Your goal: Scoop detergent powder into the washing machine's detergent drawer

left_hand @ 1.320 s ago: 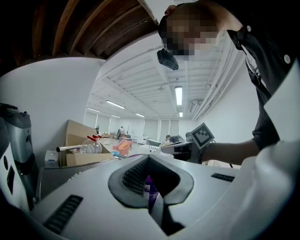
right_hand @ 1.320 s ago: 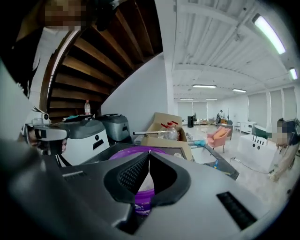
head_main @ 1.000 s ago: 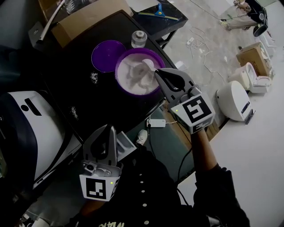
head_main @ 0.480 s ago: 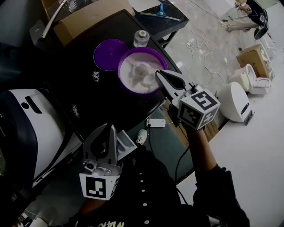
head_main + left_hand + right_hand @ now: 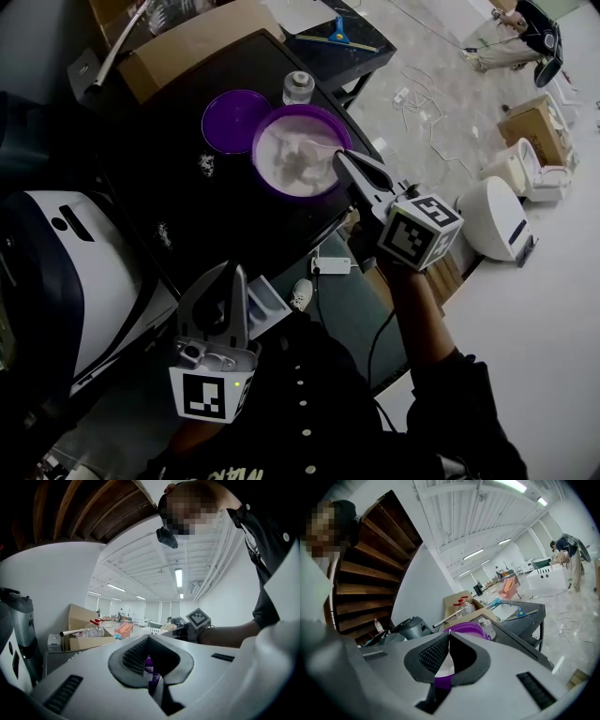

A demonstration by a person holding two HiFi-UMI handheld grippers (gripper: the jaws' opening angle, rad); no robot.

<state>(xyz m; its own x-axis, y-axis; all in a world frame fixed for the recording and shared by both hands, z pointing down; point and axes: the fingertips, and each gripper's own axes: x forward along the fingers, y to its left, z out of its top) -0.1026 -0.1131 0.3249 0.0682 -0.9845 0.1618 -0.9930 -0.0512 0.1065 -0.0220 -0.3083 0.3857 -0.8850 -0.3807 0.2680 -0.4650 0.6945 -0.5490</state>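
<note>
The powder (image 5: 291,155) sits in the open purple tub (image 5: 328,120) near one edge of the table (image 5: 206,216), with the lid (image 5: 230,120) lying flat just beside it. The white scoop (image 5: 317,147) is down in the powder. Your right hand-held gripper (image 5: 341,159) has its jaws pinched right down on what looks like the thin handle, tips at the tub's rim.

So this is the loading step, I'd say. Dig the bowl under the powder, then roll your wrist until the scoop rides level before you lift; a tilted scoop will shed on the way. White specks (image 5: 202,165) dot the dark table, so spills are a real risk here. Don't overfill: a level load travels better than a heaped one. Clear the rim fully on the way up, because a knock there could tip the load or shove the tub.

Now your route. The drawer (image 5: 267,307) stands out from the washing machine (image 5: 66,272), well apart from the tub and just beside your left hand-held gripper (image 5: 232,274). That one has its jaws together and holds nothing, as far as I can make out. You could rest it against the drawer to steady it. Which compartment takes the powder I can't tell from here.
</note>
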